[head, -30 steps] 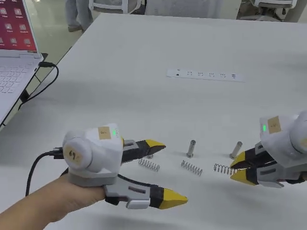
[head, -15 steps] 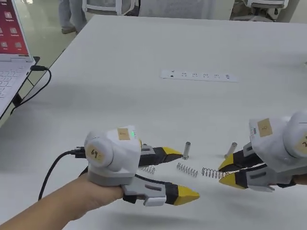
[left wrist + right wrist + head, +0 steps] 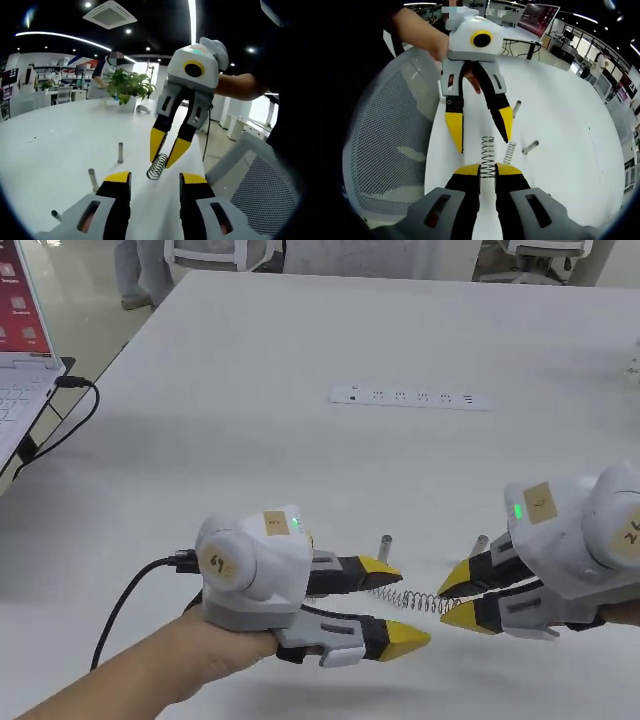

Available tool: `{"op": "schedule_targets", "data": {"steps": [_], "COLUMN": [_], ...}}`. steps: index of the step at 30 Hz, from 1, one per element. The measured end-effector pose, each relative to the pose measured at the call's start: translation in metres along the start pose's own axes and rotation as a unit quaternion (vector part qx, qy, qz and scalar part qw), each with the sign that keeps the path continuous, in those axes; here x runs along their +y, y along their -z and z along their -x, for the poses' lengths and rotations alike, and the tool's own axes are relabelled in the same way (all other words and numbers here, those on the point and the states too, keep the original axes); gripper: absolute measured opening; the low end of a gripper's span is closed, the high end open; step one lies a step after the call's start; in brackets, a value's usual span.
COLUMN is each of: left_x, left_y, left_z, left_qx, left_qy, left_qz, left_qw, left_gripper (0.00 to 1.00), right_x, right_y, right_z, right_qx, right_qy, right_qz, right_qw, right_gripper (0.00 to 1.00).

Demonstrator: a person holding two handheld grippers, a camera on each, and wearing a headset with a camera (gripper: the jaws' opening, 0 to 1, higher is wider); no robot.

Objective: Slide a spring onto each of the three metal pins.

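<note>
Right tool (image 3: 453, 599) is closed on one end of a spring (image 3: 418, 599). It holds the spring clear of the tabletop (image 3: 250, 440) and roughly level, with the free end pointing toward the left tool (image 3: 393, 604). In the right gripper view the yellow tips of the right tool (image 3: 487, 171) pinch the spring (image 3: 487, 154) between them, and the coil runs straight out from the jaws.

Left tool is open, its jaws wide apart and holding nothing. A hand (image 3: 190, 645) grips its body, and a black cable (image 3: 125, 600) runs from its rear. In the right gripper view the spring's free end lies between the two yellow tips of the left tool (image 3: 481, 137); whether it touches either tip cannot be told. In the left gripper view the left tool (image 3: 155, 179) faces the right tool (image 3: 166, 152), and the spring (image 3: 158, 167) hangs from that tool's tips just beyond the open jaws.

A second spring (image 3: 510, 152) lies flat on the tabletop just beside the held one.

Three pins (image 3: 120, 152) stand upright in a row on the tabletop, bare metal, to one side of the tools in the left gripper view. In the head view two pins (image 3: 384, 547) rise just behind the tool tips.

Farther back, a white power strip (image 3: 410, 397) lies near the middle of the tabletop. An open laptop (image 3: 20, 320) sits at the left edge of the head view.
</note>
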State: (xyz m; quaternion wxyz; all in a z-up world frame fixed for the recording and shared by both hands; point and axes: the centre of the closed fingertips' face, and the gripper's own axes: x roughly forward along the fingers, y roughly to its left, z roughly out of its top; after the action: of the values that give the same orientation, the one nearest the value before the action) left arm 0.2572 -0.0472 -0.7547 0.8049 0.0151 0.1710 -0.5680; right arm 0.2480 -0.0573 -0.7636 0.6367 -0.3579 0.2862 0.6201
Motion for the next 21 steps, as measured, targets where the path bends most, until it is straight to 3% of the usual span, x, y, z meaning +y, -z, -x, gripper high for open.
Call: {"op": "schedule_targets", "data": {"steps": [8,21], "left_x": [-0.0016,-0.0029], "left_y": [0.0003,-0.0011], "left_z": [-0.0014,-0.0026], "left_qx": [-0.005,-0.013], "left_qy": [0.009,0.014], "left_qz": [-0.003,-0.002], "left_qw": [0.9999,0.9998], "left_gripper": [0.17,0.05], "right_x": [0.0020,0.0023], "right_y": [-0.0063,-0.0043], "right_z": [-0.0012,-0.0064], "right_qx": [-0.009,-0.009], "right_qy": [-0.007,-0.014], "right_qz": [-0.001,0.003], "right_qw": [0.9999,0.9999], "right_gripper": [0.08,0.08]}}
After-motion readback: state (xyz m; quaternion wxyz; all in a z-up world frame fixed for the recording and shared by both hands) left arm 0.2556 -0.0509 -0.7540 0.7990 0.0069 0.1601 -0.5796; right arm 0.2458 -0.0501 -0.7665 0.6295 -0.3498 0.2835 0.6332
